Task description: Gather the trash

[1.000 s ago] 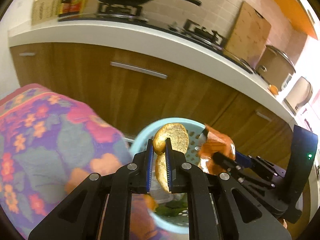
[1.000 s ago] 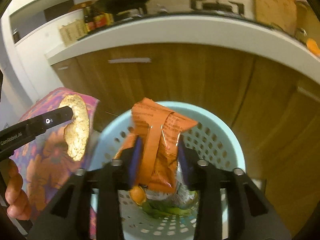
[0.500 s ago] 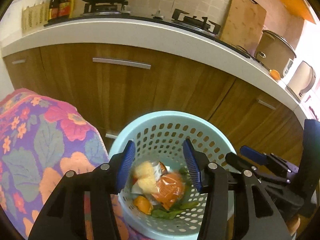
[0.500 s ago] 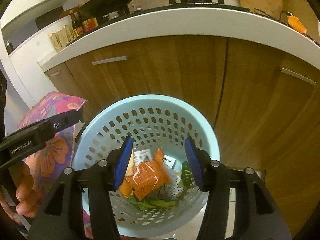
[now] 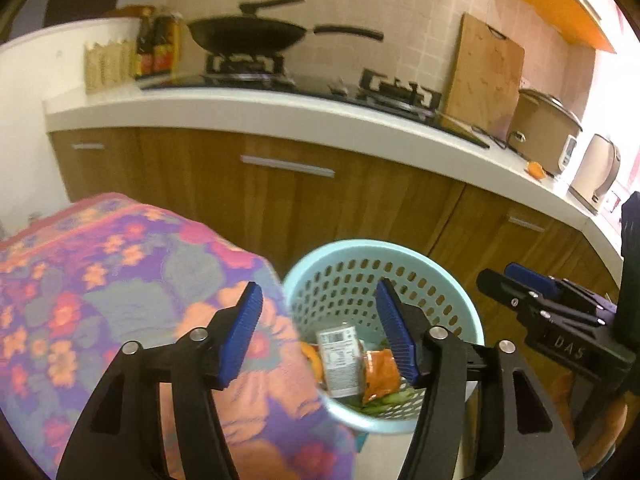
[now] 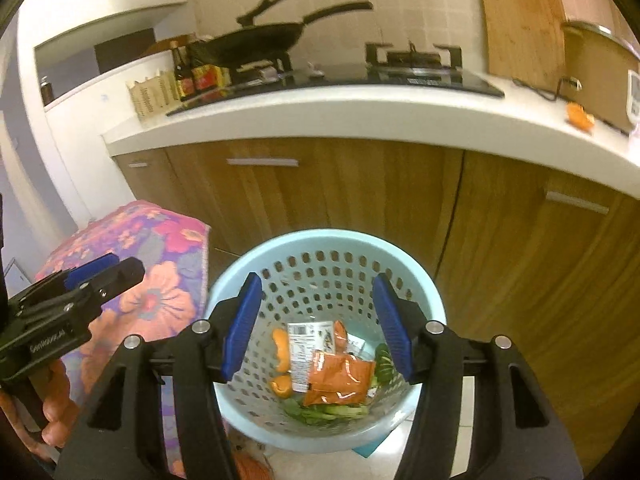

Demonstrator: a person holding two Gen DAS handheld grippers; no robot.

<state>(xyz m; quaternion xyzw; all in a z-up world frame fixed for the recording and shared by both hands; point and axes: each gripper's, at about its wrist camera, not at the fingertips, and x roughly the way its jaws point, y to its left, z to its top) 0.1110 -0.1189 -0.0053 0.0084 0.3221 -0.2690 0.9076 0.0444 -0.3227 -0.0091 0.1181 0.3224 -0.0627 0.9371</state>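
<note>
Basket (image 5: 460, 304) — near rim hidden (cloth (image 5: 120, 280))

We hold both tools angled downward. Our left gripper (image 5: 320, 330) is opening, nothing between its blue pads (image 5: 242, 332). Our right gripper (image 6: 316, 322) is opening too (equally empty), and our left hand (image 6: 50, 412) grips its handle.

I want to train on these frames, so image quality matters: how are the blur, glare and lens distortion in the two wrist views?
Left wrist view: window glare washes out the upper right around the kettle; the wok and floral cloth are slightly soft. Right wrist view: the basket contents read sharply and lighting is even, while the countertop bows strongly. Both views darken at the corners.
</note>
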